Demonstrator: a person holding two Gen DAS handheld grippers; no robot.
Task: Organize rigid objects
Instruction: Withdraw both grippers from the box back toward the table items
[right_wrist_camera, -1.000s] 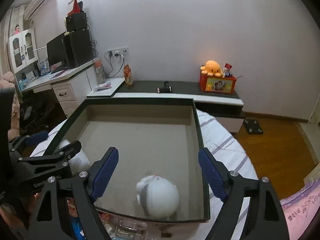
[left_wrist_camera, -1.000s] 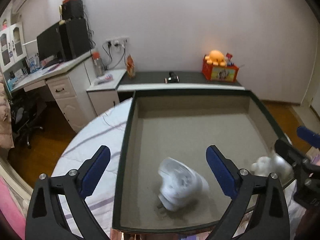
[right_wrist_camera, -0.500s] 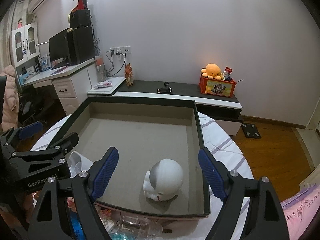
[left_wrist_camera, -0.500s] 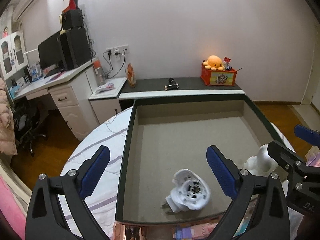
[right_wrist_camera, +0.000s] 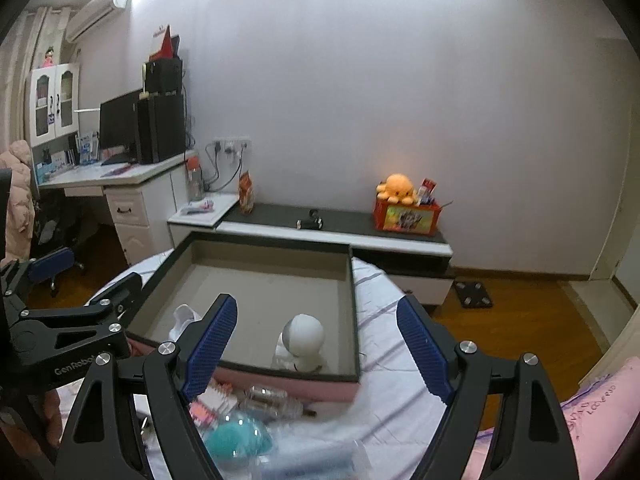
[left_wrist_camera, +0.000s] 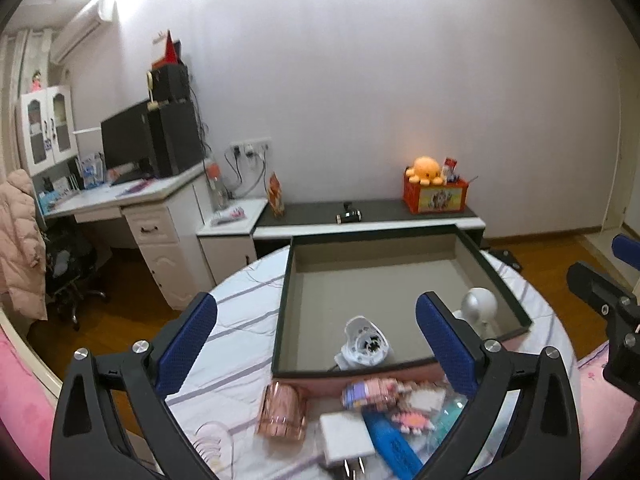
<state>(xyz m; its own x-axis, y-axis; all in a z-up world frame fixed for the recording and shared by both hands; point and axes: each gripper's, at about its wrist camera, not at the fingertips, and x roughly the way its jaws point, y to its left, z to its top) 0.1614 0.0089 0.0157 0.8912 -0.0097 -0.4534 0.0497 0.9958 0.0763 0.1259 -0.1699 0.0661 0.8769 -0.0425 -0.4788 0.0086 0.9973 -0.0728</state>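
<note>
A dark-rimmed shallow box [left_wrist_camera: 284, 300] [right_wrist_camera: 354, 304] with a grey floor sits on the striped round table. Inside it lie a white round device [left_wrist_camera: 366, 346] [right_wrist_camera: 182, 320] and a white dome-headed gadget [left_wrist_camera: 478, 304] [right_wrist_camera: 304, 338]. In front of the box lie loose items: a copper-coloured cup [left_wrist_camera: 282, 410], a white adapter [left_wrist_camera: 346, 436], a blue object [left_wrist_camera: 390, 442], a clear bottle [right_wrist_camera: 268, 400] and a teal object [right_wrist_camera: 236, 438]. My left gripper [left_wrist_camera: 316, 344] and right gripper [right_wrist_camera: 316, 344] both hang open and empty above the table's near side.
A low dark-topped cabinet [left_wrist_camera: 368, 216] behind the table carries an orange box with a plush octopus [left_wrist_camera: 430, 184]. A white desk with monitor [left_wrist_camera: 132, 196] stands at the left. Pink bedding [right_wrist_camera: 600, 400] borders the table on the right.
Both grippers have pulled back and risen from over the box. The box now looks smaller and farther, and the loose items in front of it have come into view.
</note>
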